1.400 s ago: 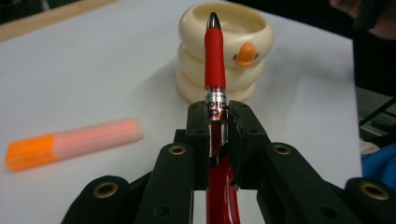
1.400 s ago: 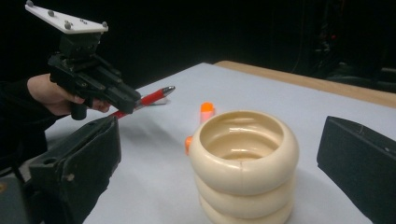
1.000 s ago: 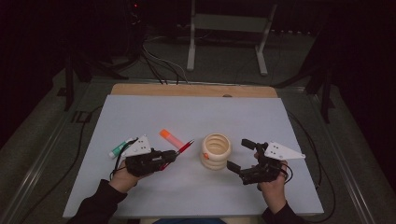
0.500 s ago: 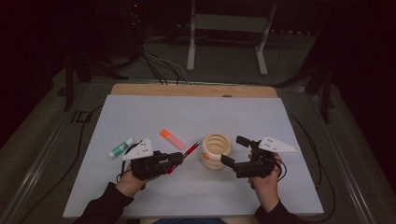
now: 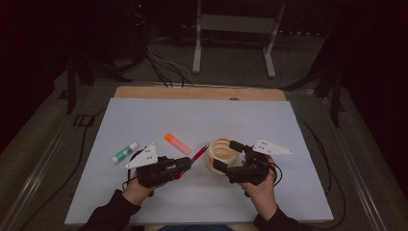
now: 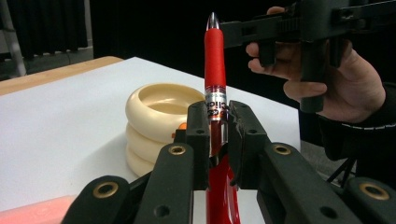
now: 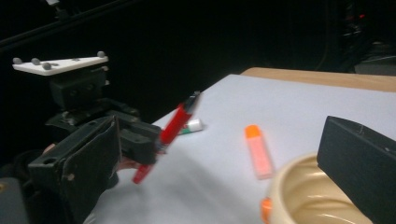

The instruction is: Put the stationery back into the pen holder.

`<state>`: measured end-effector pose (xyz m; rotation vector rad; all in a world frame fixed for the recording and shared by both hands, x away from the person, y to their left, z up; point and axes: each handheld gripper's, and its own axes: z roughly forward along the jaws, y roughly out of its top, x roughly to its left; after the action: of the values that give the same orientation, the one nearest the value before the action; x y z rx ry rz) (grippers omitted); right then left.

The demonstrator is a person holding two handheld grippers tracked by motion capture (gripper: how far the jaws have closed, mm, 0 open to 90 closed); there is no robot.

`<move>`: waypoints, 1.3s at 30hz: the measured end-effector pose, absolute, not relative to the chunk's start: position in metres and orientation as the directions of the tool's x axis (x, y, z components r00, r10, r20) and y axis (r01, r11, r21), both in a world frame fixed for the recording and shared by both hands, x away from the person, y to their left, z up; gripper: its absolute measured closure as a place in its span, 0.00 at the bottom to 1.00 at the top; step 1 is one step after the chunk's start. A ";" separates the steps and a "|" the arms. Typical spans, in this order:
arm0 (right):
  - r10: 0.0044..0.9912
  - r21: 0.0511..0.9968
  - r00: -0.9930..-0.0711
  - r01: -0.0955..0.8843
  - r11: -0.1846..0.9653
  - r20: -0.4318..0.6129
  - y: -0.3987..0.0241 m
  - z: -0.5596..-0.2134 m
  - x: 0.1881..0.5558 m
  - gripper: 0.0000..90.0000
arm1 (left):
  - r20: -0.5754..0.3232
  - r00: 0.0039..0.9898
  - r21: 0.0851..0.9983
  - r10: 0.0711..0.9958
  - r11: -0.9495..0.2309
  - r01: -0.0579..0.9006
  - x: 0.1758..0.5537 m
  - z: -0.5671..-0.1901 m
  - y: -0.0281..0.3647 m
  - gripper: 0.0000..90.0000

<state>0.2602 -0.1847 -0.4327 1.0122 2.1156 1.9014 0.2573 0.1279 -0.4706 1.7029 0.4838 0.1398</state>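
Far left on the desk (image 5: 144, 115) there's a green-capped tube (image 5: 124, 152), then an orange marker (image 5: 177, 143). The left tongs (image 5: 188, 163) are clamped on a red pen (image 6: 215, 70), tip aimed at the cream ringed pot (image 5: 220, 150). The right tongs (image 5: 227, 155) are spread apart around that pot's side, not squeezing it.

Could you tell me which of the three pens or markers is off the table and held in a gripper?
The red pen, clamped in the left gripper. The orange highlighter and green-and-white marker lie flat on the table.
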 end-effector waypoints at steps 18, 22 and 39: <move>0.438 0.802 -0.711 0.596 -0.040 0.550 -0.155 -0.439 0.264 0.67 | -0.142 0.930 0.976 0.339 -0.107 0.189 0.252 -0.473 0.121 0.89; 0.407 0.767 -0.687 0.639 -0.056 0.602 -0.156 -0.441 0.265 0.86 | -0.146 0.934 0.975 0.326 -0.110 0.191 0.252 -0.475 0.119 0.89; 0.460 0.842 -0.741 0.539 -0.030 0.490 -0.162 -0.422 0.266 0.89 | -0.132 0.907 0.964 0.399 -0.164 0.212 0.252 -0.472 0.120 0.54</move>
<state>0.2659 -0.1617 -0.4222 1.1506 2.2315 1.9928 0.2517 0.1202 -0.4719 1.7490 0.4638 0.1757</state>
